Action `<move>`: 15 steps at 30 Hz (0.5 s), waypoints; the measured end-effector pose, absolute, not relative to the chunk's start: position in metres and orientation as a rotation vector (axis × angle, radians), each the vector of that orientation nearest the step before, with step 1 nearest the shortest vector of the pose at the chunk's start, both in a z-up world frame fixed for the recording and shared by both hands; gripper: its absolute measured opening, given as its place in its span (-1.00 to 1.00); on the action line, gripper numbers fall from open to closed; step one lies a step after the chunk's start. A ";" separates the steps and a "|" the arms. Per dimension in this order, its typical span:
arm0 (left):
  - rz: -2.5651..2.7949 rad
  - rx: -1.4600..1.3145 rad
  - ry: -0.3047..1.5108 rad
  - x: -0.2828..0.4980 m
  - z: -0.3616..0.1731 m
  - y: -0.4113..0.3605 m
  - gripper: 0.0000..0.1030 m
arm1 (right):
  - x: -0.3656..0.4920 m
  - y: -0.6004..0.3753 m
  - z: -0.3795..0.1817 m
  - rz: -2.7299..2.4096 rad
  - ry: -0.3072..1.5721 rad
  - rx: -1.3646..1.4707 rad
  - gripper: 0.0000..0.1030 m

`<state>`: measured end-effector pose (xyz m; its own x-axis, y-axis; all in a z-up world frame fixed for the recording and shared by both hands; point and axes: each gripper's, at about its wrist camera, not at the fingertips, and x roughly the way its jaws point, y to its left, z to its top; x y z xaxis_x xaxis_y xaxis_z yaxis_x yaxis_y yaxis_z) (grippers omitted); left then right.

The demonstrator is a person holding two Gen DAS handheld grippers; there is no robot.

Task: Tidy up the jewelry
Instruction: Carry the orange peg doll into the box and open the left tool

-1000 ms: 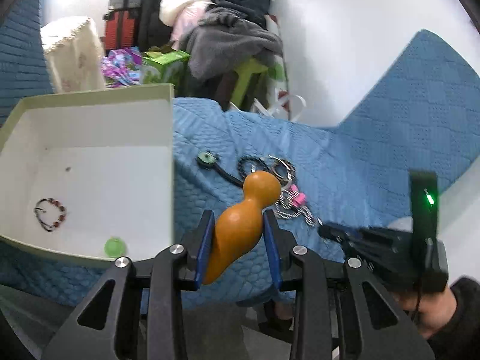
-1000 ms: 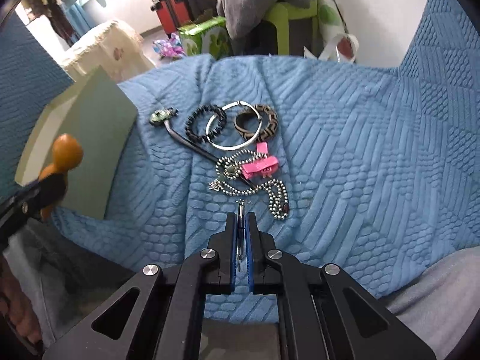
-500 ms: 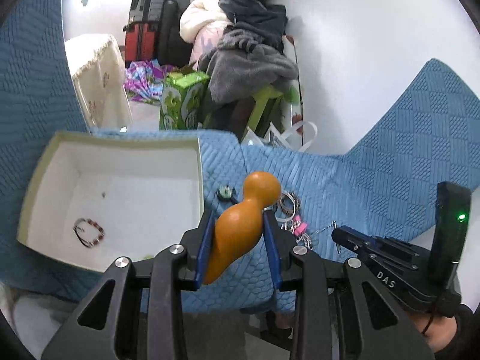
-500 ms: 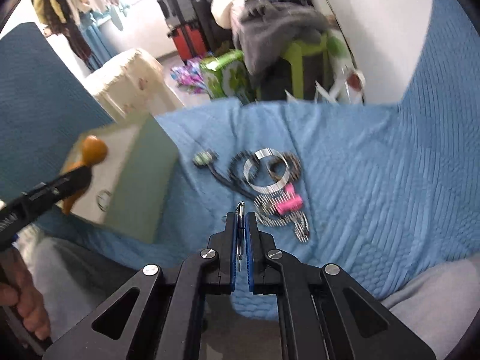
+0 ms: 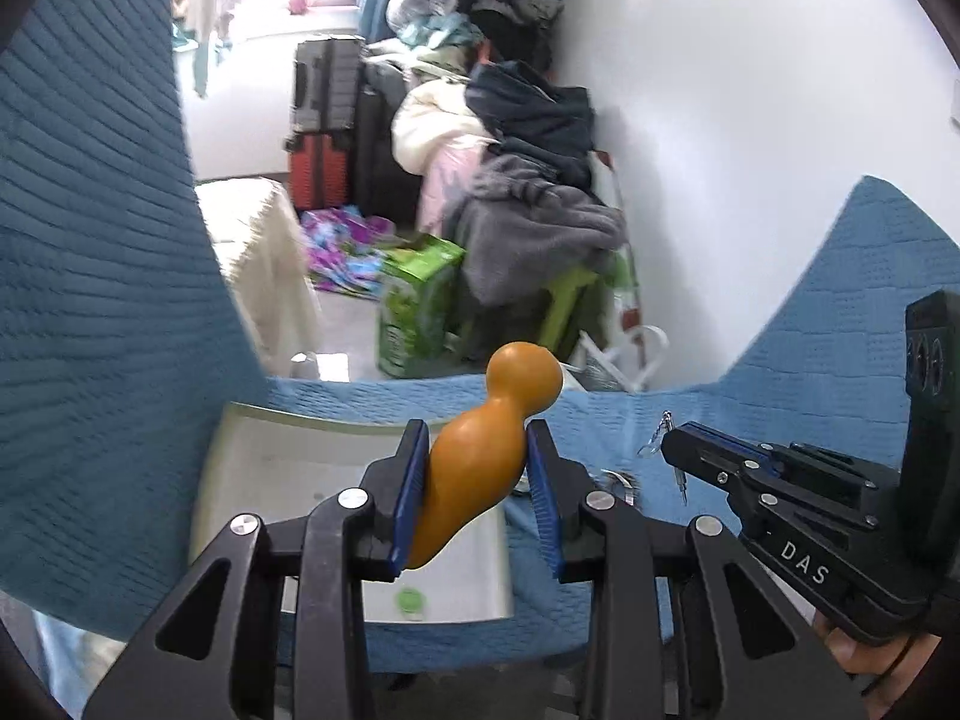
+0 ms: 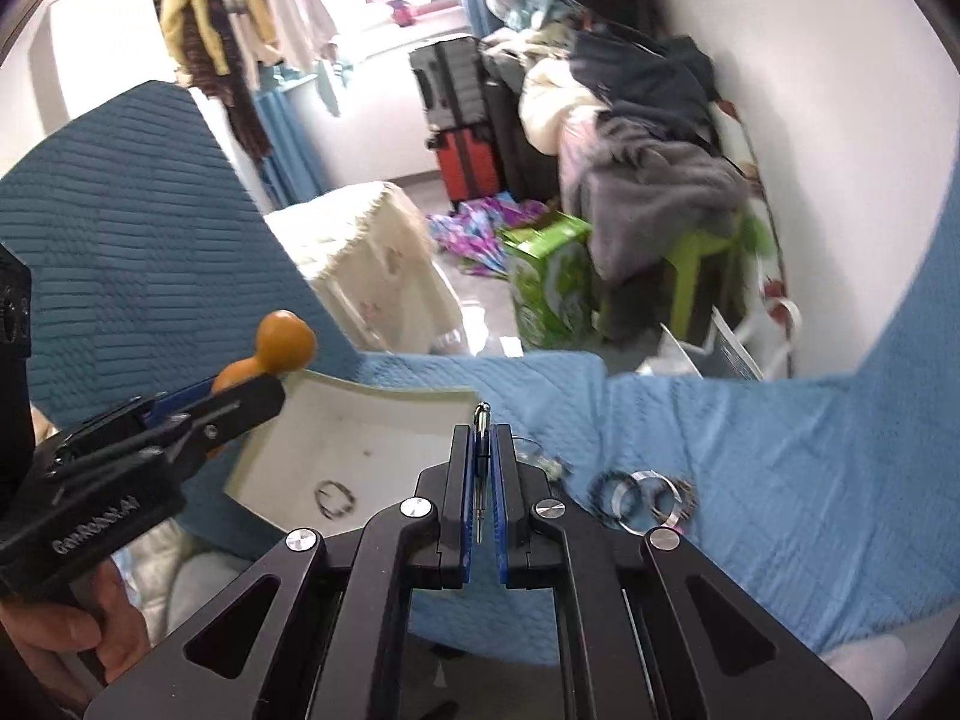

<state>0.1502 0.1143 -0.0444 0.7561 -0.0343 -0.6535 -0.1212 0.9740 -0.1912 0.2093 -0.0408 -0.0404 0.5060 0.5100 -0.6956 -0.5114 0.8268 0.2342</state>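
My left gripper (image 5: 477,438) is shut on an orange gourd-shaped pendant (image 5: 480,450), held above the white box (image 5: 252,468); it also shows at the left of the right wrist view (image 6: 252,387). My right gripper (image 6: 482,438) is shut on a thin silver chain (image 6: 480,480), high above the blue cloth; it shows in the left wrist view (image 5: 666,441). The box (image 6: 360,414) holds a beaded bracelet (image 6: 335,498) and a green disc (image 5: 411,600). Bangles and bracelets (image 6: 642,492) lie on the cloth to the right of the box.
The blue quilted cloth (image 6: 750,480) covers the surface and rises at both sides. Behind it are a green carton (image 6: 549,282), suitcases (image 6: 462,120), a clothes pile (image 6: 648,138) and a cream-covered stool (image 6: 372,258). A white wall (image 5: 750,150) stands at the right.
Both grippers have risen and tilted up, so the room fills the views. The box and jewelry pile have dropped lower in frame. Both grips are unchanged.
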 end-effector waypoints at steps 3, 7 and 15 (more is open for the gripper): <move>0.070 -0.246 0.714 0.150 -0.050 0.134 -0.34 | 0.210 -0.023 -0.041 0.642 0.835 -0.008 -0.93; 0.093 -0.266 0.734 0.152 -0.068 0.154 -0.34 | 0.211 0.006 -0.052 0.672 0.850 -0.024 -0.93; 0.115 -0.309 0.819 0.161 -0.120 0.184 -0.34 | 0.215 0.043 -0.109 0.693 0.962 -0.075 -0.93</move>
